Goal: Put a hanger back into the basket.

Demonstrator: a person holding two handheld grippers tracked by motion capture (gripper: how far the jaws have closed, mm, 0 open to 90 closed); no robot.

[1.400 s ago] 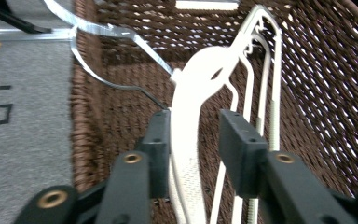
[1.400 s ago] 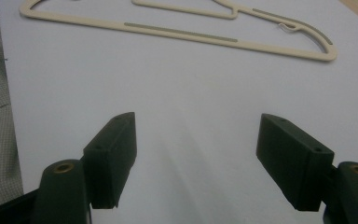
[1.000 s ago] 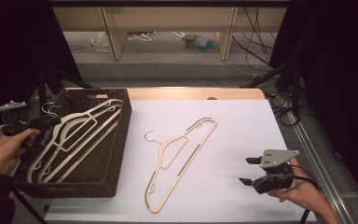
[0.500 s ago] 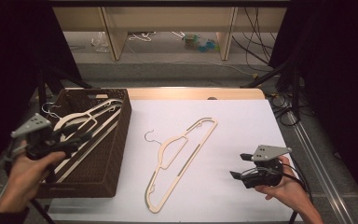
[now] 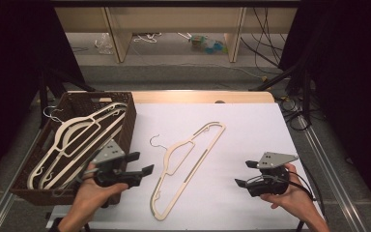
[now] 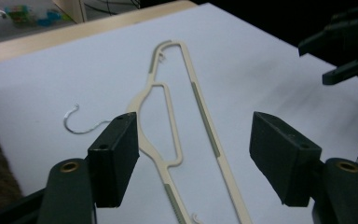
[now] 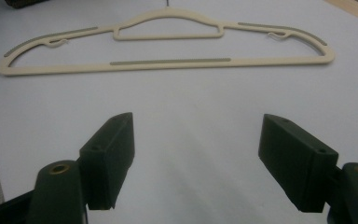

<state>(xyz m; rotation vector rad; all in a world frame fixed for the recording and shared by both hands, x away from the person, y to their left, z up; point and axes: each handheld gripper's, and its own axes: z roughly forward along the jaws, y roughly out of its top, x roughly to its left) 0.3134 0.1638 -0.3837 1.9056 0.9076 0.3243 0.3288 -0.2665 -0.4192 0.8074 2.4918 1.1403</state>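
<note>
1. Currently I see the left gripper (image 5: 142, 163) held just past the right wall of the brown woven basket (image 5: 128, 108), jaws spread wide and gripping nothing, pointing toward the middle of the table.
2. Ahead of those jaws, in the left gripper view, a cream hanger (image 6: 177, 121) lies flat on the white table cover (image 6: 270, 70); its metal hook (image 6: 77, 122) curls off to the left of the left jaw.
3. From above, that hanger (image 5: 188, 166) lies between my two grippers, nearer the left one, slanting away from it with the hook (image 5: 155, 141) toward the basket side.
4. Basket contents: several more cream hangers (image 5: 79, 140) stacked loosely and slanting, with a wire hook (image 5: 52, 114) poking up at the far left corner. I cannot count them exactly.
5. The right gripper (image 5: 241, 174) hovers over bare cover well to the right of the loose hanger, jaws released and empty.
6. In the right gripper view the hanger (image 7: 168, 44) lies straight ahead, lengthwise across the view, clear of the jaws.
</note>
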